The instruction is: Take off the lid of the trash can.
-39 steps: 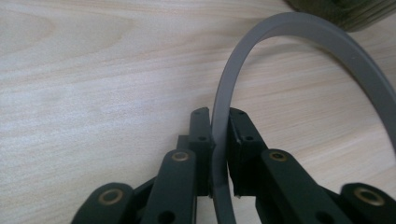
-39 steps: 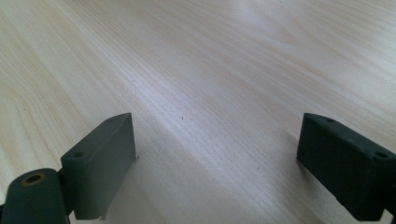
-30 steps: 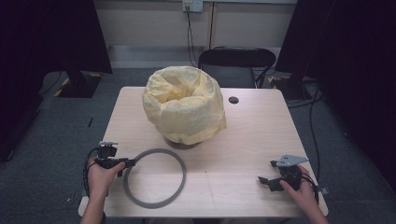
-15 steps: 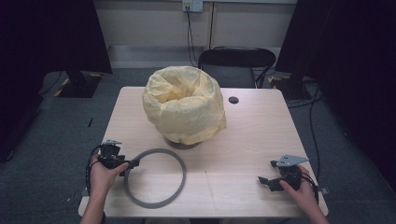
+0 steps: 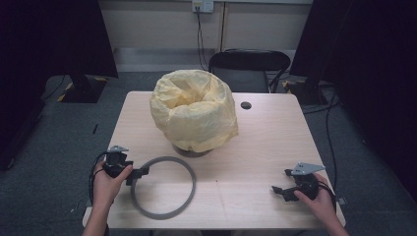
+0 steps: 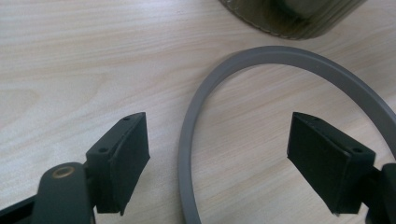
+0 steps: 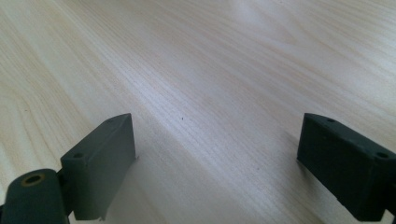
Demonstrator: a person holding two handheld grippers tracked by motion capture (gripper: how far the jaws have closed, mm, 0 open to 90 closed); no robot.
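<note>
high view: a flat grey plastic ring (image 5: 163, 187) is lying on the pale wooden surface (image 5: 255, 147), near its front left corner. the left hand-held gripper (image 5: 140, 174) is sitting at the ring's left rim, its jaws just having been opening, with the rim passing between them untouched. a crumpled yellow plastic bag (image 5: 194, 109) draped over a dark ribbed bin is standing behind the ring. the right hand-held gripper (image 5: 278, 190) is resting well apart, near the front right corner.

left gripper view: the jaws are standing wide apart; the ring's (image 6: 187, 154) rim is running between them, clear of both pads. the bin's ribbed base (image 6: 289, 18) is showing at the top.

right gripper view: the jaws are standing apart over the bare surface (image 7: 210, 93).
</note>
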